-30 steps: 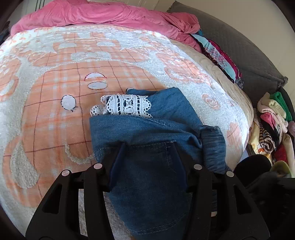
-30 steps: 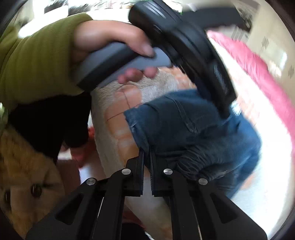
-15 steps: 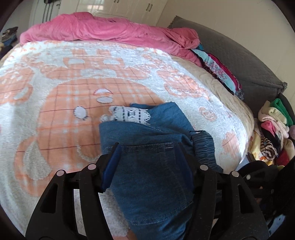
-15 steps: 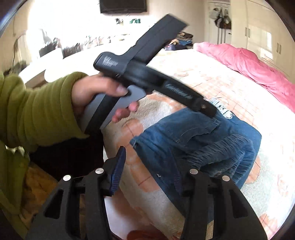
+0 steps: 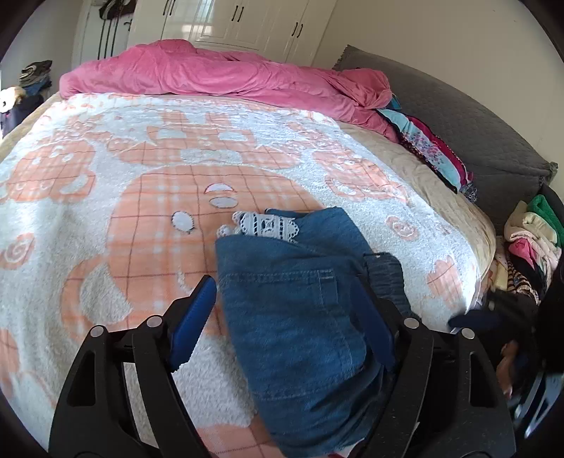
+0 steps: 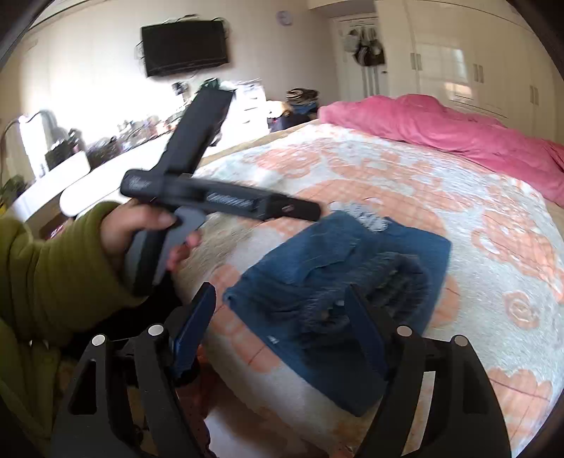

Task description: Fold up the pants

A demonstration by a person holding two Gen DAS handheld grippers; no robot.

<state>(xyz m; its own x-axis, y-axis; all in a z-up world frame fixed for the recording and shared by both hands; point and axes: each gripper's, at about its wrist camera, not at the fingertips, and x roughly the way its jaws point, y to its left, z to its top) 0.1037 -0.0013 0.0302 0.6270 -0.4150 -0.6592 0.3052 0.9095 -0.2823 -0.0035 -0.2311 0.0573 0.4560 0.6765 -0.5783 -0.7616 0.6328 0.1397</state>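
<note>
- On the bed, left wrist view: folded jeans [image 5: 299, 317] lying on an orange-and-white blanket [image 5: 105, 211], near the close edge, with a white lace trim [image 5: 264, 225] poking out at the far end.
- Left gripper [image 5: 285, 306] above the jeans, jaws opening, blue pads well apart on either side of the denim and pressing on nothing; right pad seemingly close to the cloth, though hard to tell from this angle.
- Farther back: pink quilt [image 5: 218, 74] bunched along the far side of the bed, grey headboard [image 5: 458, 116] at right, strip of patterned clothes [image 5: 430, 151] beside it.
- Off the right edge of the bed: pile of mixed clothes [image 5: 528, 239]; white wardrobe doors [image 5: 239, 21] behind.
- Right wrist view: same jeans [image 6: 338, 282] seen from the bed's edge, gathered dark waistband [image 6: 387, 282] on top, lying flat on the blanket [image 6: 440, 197].
- Right gripper [image 6: 282, 317] with jaws opening, pads wide apart, jeans showing between them but not clamped.
- At left: hand [image 6: 141, 229] in an olive-green sleeve [image 6: 46, 282] holding the handle of the left gripper [image 6: 225, 202], which reaches out over the jeans; somewhat blurred.
- Background: dark screen [image 6: 185, 45] on the wall, cluttered white desk [image 6: 70, 176] in bright light, pink quilt [image 6: 440, 123] at right.
</note>
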